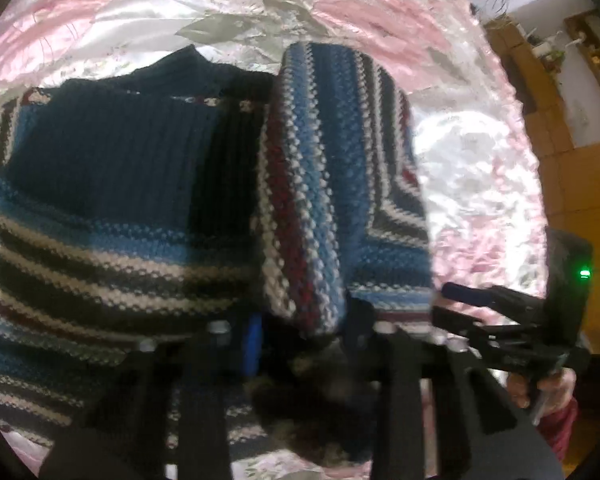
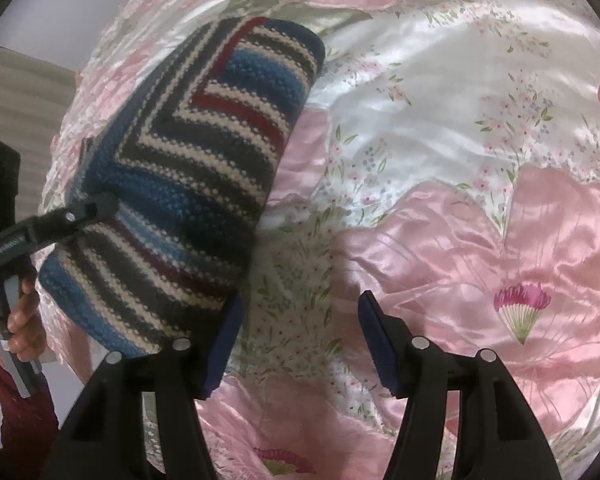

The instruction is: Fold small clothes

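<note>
- Between the blue pads of the left tool (image 1: 300, 332): a bunched sleeve end of the striped knit sweater (image 1: 112, 200), jaws clenched on it, folded sleeve (image 1: 340, 184) rising straight ahead from the grip.
- Just beyond that grip: sweater body spread flat on the bed, dark ribbed collar toward the far side, stripes running across to the left of the tool.
- Long axis of the folded sleeve: pointing away from the left tool, laid over the sweater's right edge.
- Right tool (image 2: 300, 344): released, jaws wide apart, nothing between them, hovering over the pink floral satin bedspread (image 2: 440, 128).
- From the right tool: sweater (image 2: 188, 184) up and to the left, edge just beside the left pad, not gripped.
- Nearer to the garment: left tool, already holding; right one beside it.
- Hand (image 2: 24, 320) with a red sleeve on the left tool's handle, seen low at the left of the right wrist view.
- Likely next: sleeve carried inward across the body.
</note>
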A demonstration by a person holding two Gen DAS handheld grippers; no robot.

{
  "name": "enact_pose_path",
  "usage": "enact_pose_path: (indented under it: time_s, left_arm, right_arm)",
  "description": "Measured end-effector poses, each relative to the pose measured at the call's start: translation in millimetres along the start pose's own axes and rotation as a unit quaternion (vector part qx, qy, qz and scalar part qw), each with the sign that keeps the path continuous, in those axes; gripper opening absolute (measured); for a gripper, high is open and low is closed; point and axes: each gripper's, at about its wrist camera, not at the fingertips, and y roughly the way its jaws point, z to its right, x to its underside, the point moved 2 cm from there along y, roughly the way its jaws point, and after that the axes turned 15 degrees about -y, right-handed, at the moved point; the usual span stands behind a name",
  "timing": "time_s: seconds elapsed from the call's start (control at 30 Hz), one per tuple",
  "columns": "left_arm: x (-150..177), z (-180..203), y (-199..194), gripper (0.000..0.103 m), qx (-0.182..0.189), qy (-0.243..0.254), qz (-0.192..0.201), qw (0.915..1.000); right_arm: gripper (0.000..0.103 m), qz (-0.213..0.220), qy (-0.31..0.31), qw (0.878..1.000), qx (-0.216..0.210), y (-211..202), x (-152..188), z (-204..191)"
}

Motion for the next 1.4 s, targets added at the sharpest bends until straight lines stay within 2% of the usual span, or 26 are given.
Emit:
enact_pose_path:
  time_s: [0.17, 0.3, 0.43, 0.63, 0.77, 0.93, 1.17, 1.23, 1.27, 1.33, 1.4]
  left_arm:
    - [2.3, -3.5, -25.5, 0.019, 0.042, -0.015, 0.039, 0.9983]
    - [7.0, -11.4, -63.0, 0.018, 0.081, -0.016, 0.071, 0.9940]
    - [11.1, -30.5, -102.0, 0.018, 0.085, -0.009, 0.102, 0.9911]
    - [1.5, -91.7, -146.8, 0.018, 0.074, -0.044, 0.130, 0.9878]
    - [-8.3, -144.8, -164.1, 0.018, 0.083, -0.099, 0.137, 0.9820]
    - [-16.6, -199.0, -168.6, 0.017, 0.071, -0.140, 0.147, 0.9766]
    - [-18.6, -225.7, -132.6, 0.017, 0.052, -0.152, 0.124, 0.9792]
    - [-15.1, -221.6, -133.7, 0.019, 0.043, -0.139, 0.129, 0.9809]
    - [-13.1, -219.5, -135.8, 0.024, 0.034, -0.132, 0.132, 0.9819]
    - [-8.4, -213.9, -142.8, 0.044, 0.007, -0.117, 0.138, 0.9835]
    - [-1.5, -208.3, -151.1, 0.053, 0.001, -0.103, 0.140, 0.9848]
  right_arm:
    - [0.064, 0.005, -0.005, 1.000, 0.003, -7.6, 1.9, -6.0]
    - [0.064, 0.007, -0.010, 1.000, -0.001, -6.8, 3.0, -13.8]
    - [0.064, 0.005, -0.021, 1.000, -0.010, -2.4, 3.0, -24.7]
    - [0.064, -0.001, -0.051, 0.999, -0.011, 3.9, -2.2, -43.3]
    - [0.064, -0.003, -0.061, 0.998, -0.012, 7.3, -3.1, -49.0]
    - [0.065, -0.006, -0.070, 0.997, -0.020, 18.5, -10.5, -66.0]
    - [0.066, -0.020, -0.099, 0.995, -0.021, 27.2, -12.0, -94.2]
    - [0.069, -0.017, -0.102, 0.994, -0.019, 25.3, -14.4, -99.3]
    - [0.069, -0.015, -0.101, 0.995, -0.018, 24.8, -16.0, -100.6]
    - [0.069, -0.011, -0.097, 0.995, -0.019, 23.1, -17.8, -103.3]
    - [0.069, -0.010, -0.096, 0.995, -0.021, 22.8, -18.1, -107.3]
